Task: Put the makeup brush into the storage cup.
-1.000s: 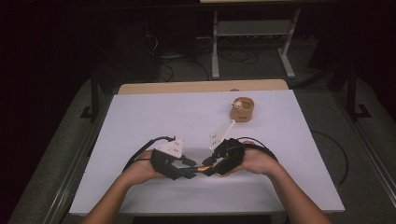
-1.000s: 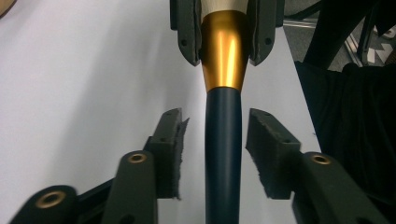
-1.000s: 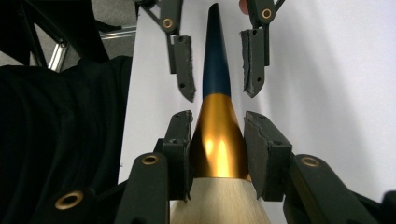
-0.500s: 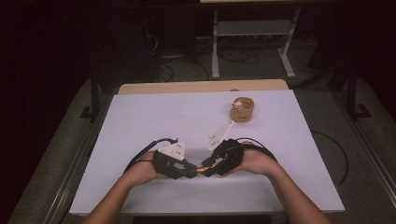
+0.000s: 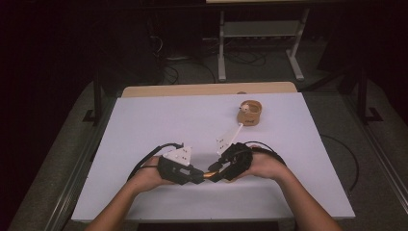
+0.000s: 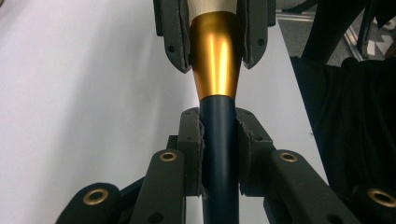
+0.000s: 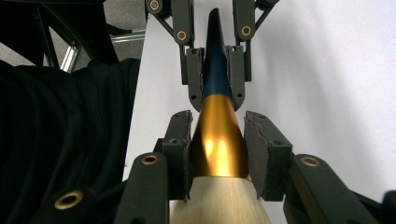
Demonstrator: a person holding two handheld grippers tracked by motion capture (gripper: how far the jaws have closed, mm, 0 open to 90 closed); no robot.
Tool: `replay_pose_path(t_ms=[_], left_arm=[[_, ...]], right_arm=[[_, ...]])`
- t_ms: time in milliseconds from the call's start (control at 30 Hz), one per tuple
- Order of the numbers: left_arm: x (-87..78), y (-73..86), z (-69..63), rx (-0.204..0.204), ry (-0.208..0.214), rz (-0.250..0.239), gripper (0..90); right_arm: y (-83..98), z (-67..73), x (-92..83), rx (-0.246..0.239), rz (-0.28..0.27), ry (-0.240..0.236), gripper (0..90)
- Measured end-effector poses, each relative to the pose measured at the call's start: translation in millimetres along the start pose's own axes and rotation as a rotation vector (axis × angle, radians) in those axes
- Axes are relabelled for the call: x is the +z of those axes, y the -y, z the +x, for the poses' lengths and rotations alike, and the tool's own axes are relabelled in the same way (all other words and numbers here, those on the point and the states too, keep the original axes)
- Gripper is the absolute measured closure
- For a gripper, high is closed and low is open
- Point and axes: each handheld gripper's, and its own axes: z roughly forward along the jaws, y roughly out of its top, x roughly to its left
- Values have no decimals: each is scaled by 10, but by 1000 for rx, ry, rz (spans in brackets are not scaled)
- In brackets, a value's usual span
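Left gripper (image 5: 196,175) jaws just closed | brush (image 6: 215,70) clamped | right gripper (image 5: 216,169) probably gripping

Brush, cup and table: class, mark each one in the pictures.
Brush (image 6: 215,65), left gripper view, on its gold collar.
Cup (image 5: 249,113), high view, on its brown side.
Table (image 5: 159,120), high view, on bare white top.

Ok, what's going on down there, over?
Left gripper just closed on the brush handle's dark part. Right gripper shut on its gold collar. Brown cup sits farther back, nothing in the way.
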Motion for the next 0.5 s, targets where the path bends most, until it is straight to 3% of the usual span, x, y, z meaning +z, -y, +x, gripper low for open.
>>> replay_pose_path(t_ms=[33, 67, 167, 267, 367, 433, 500], left_arm=[[3, 2, 0, 0, 0, -3, 745], [3, 3, 0, 0, 1, -1, 745], [5, 5, -5, -5, -2, 2, 746], [-21, 7, 2, -21, 13, -9, 746], [-50, 12, 9, -40, 4, -43, 746], [-69, 19, 31, -36, -7, -42, 746], [-65, 32, 32, -66, -18, -61, 746]], right_arm=[[2, -2, -1, 0, 0, 0, 620], [9, 14, -6, 34, 14, -6, 619], [18, 0, 10, 26, 6, -8, 605], [27, -8, -12, 36, -4, 15, 488], [38, -37, -89, 52, -70, 38, 402], [48, -67, -165, 85, -126, 49, 344], [66, -72, -245, 124, -164, 68, 291]])
